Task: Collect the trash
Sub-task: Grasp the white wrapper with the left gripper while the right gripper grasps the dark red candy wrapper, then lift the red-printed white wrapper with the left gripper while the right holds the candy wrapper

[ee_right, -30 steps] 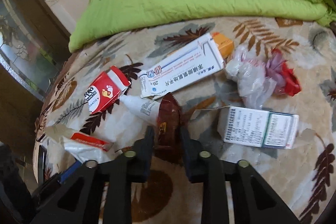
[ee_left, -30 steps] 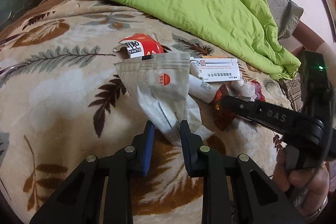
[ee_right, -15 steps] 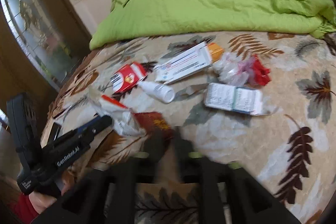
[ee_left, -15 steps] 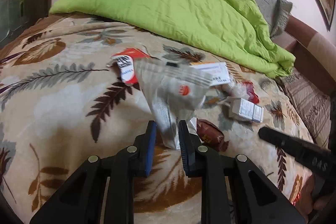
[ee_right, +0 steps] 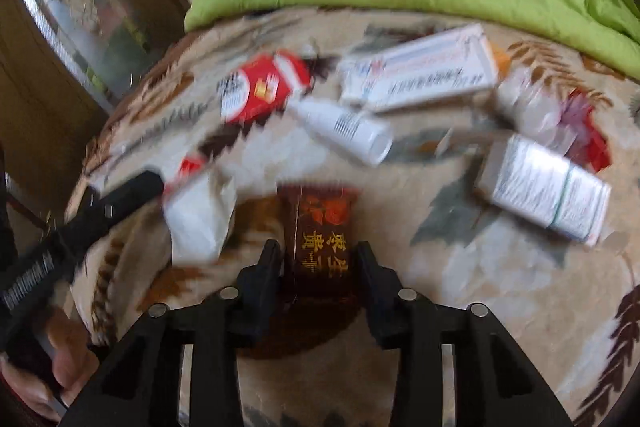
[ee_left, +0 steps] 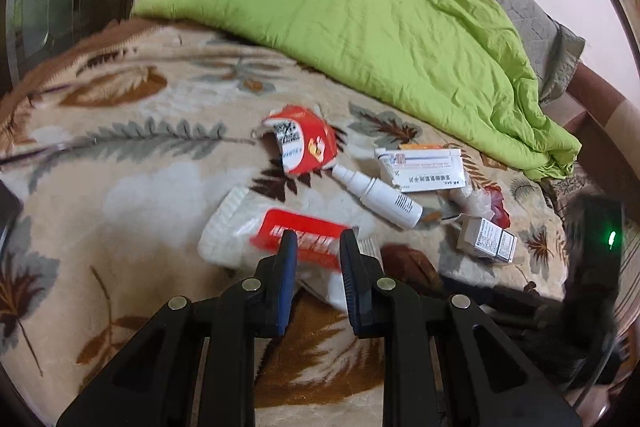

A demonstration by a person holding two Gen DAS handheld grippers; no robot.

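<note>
Since half a second ago the pouch [ee_left: 240,227] has swung down. It then hung upright before the left camera; now it lies low over the blanket [ee_left: 132,195] with its red label up. The right gripper [ee_right: 318,255] has dropped back onto the brown sachet [ee_right: 320,219].

The left gripper [ee_left: 318,241] pinches the pouch at its near end, and the white film runs on between the two fingers. The right view shows the same thing, with the pouch drooping from that tip. The right gripper's fingers are spread to either side of the sachet's near end. The frame is smeared by motion, so whether they already touch its edges is hard to say, but they look apart from it.

The step in hand is probably taking the sachet with the right tool while the left carries the pouch:
- Settle the tool before closing, so the sachet sits square between the fingers.
- Press lightly into the soft blanket so the tips get below the sachet's edges, then close across its width.
- Expect the foil to be slick and to crumple, so take a deep bite rather than a corner.
- Lift straight up, away from the bottle [ee_right: 348,131] and the grey box [ee_right: 544,191] beyond.
- Keep the left pinch firm throughout.

No bin shows in either view.
</note>
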